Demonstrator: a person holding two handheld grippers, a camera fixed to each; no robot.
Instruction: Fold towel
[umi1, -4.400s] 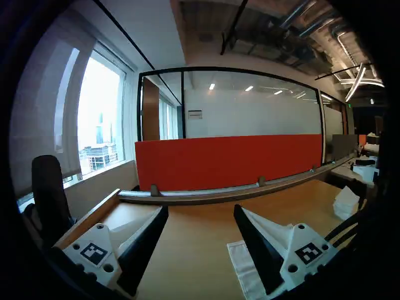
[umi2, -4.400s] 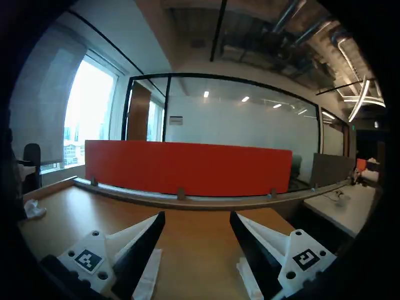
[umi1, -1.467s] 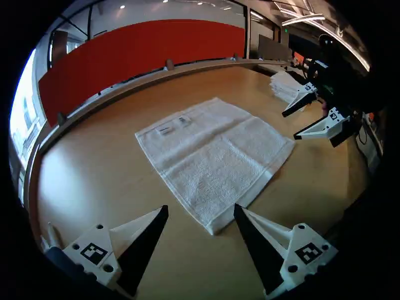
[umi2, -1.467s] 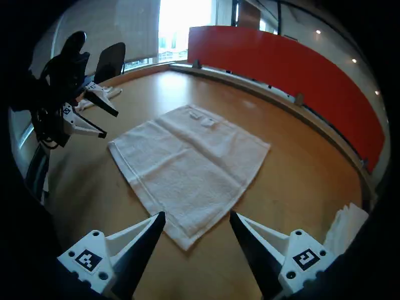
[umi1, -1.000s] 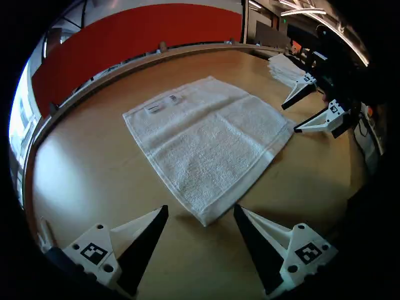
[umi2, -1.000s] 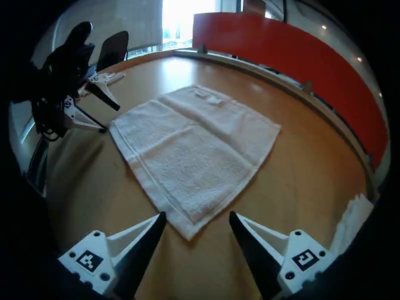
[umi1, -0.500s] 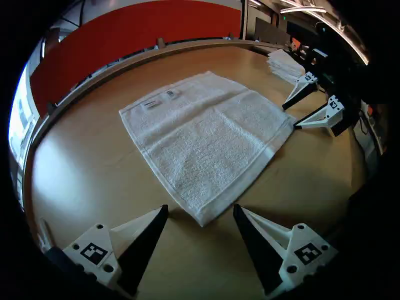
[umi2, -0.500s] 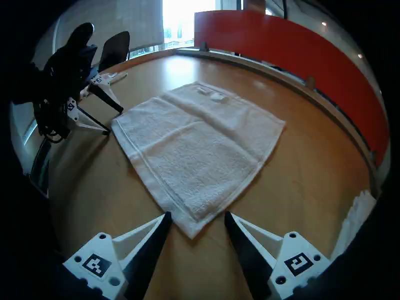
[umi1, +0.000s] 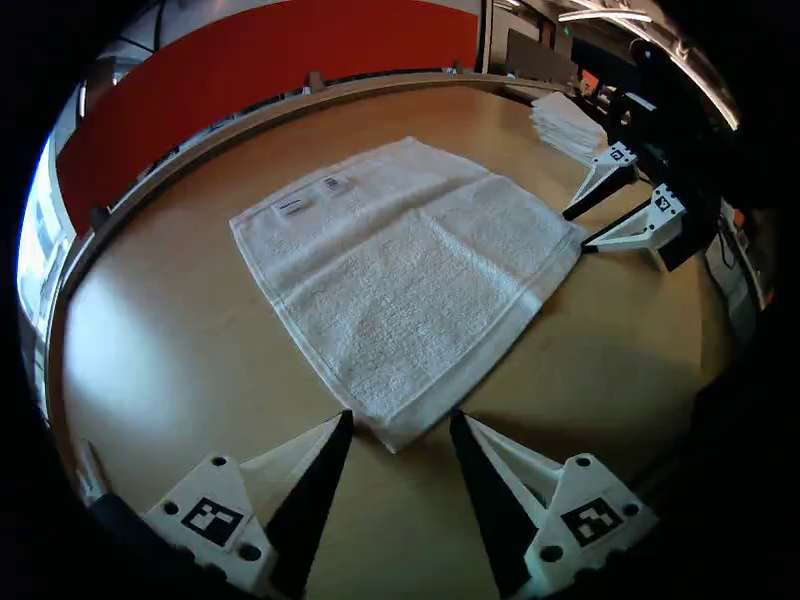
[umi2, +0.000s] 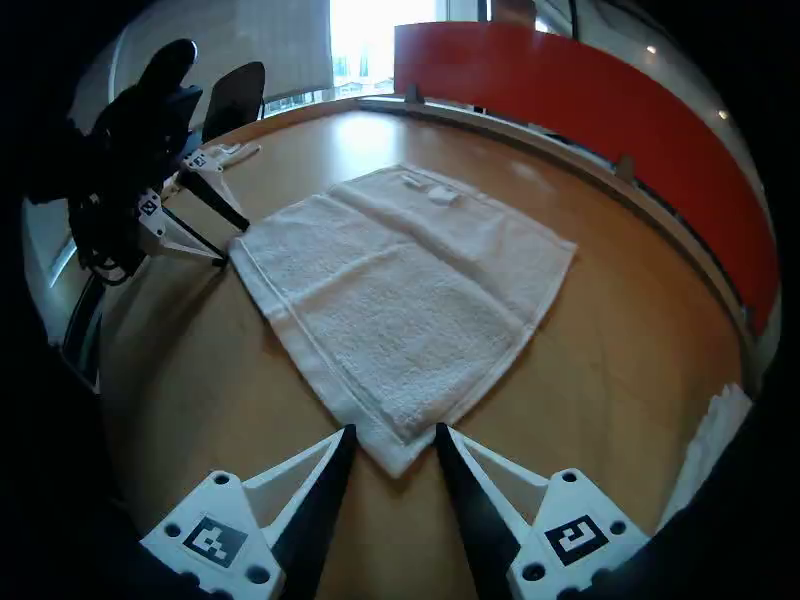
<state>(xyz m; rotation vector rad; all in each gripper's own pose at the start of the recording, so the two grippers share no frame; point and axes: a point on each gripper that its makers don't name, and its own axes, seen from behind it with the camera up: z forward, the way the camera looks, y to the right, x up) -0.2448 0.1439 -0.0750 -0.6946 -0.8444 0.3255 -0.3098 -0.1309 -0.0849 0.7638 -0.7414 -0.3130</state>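
A white towel (umi1: 410, 270) lies flat on the wooden table (umi1: 170, 340), with two small labels near its far edge. My left gripper (umi1: 398, 427) is low at the towel's near corner; its jaws are partly narrowed with the corner tip between them, and a gap shows on both sides. In the right gripper view the towel (umi2: 410, 280) points another corner at my right gripper (umi2: 394, 432), which straddles that corner the same way, narrowed but open. Each view shows the other gripper at a side corner: the right gripper (umi1: 577, 232) and the left gripper (umi2: 236, 244), both held by dark-sleeved hands.
A stack of folded white towels (umi1: 565, 125) sits on the table beyond the right gripper, also seen as the stack (umi2: 715, 440) at the right edge. A red divider panel (umi1: 270, 70) runs along the table's far side. Dark office chairs (umi2: 235, 100) stand by the window.
Both grippers have swung down from facing the room and moved in to the towel's corners. Over the last second both pairs of jaws have narrowed around those corners.
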